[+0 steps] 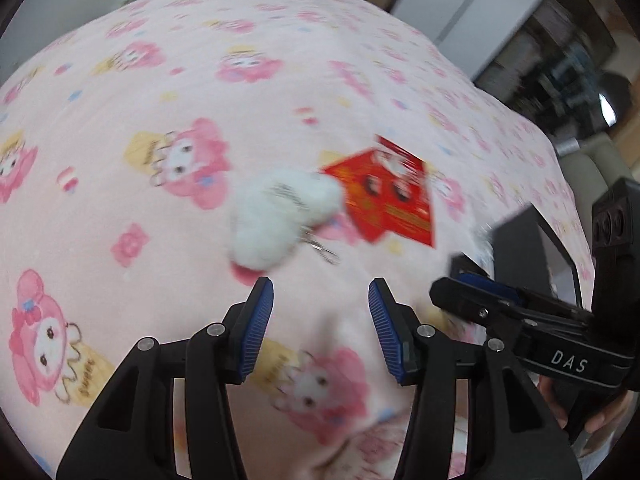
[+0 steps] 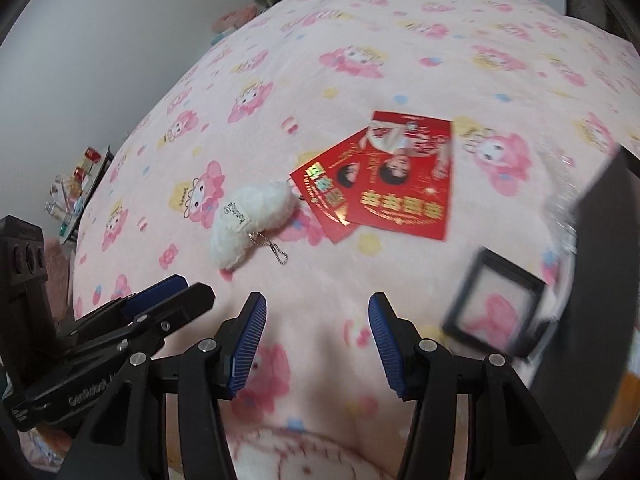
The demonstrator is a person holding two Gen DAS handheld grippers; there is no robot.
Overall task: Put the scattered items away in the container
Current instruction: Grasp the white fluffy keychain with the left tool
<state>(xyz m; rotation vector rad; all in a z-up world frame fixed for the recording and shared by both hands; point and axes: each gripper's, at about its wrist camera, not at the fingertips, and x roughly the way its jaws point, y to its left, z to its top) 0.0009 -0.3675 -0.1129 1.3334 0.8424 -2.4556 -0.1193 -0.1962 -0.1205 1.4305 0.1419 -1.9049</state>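
Tongs on both sides stood well apart and held nothing — the left tongs (image 1: 321, 304) and the right tongs (image 2: 318, 320) each showed bare blue pads with only pink bedding between them. No earlier view was at hand, so nothing could be said of how they got there.

Scattered items lay on a bed under a pink cartoon-print blanket (image 2: 360, 40), not on any worktop. A white plush keychain (image 2: 250, 226) sat just ahead of the left tongs, its small metal chain trailing toward the near side; its far end touched or just overlapped a corner of two red printed cards (image 2: 384, 184), which lay flat and overlapped each other, fanned at an angle. A small black picture frame (image 2: 496, 312) rested to the right, close to the right tongs, blurred but seemingly tilted.

Container — a dark box (image 1: 532, 248) at the right edge, seen only in part; its inside could not be made out. None of the items looked to be in it yet, so the tidying seemed barely begun.

Both tongs angled down toward the bed and side by side, probably so each could take its nearest piece: plush for the left, frame for the right. Flat cards on soft fleece would likely be the awkward pick, with no edge standing proud.
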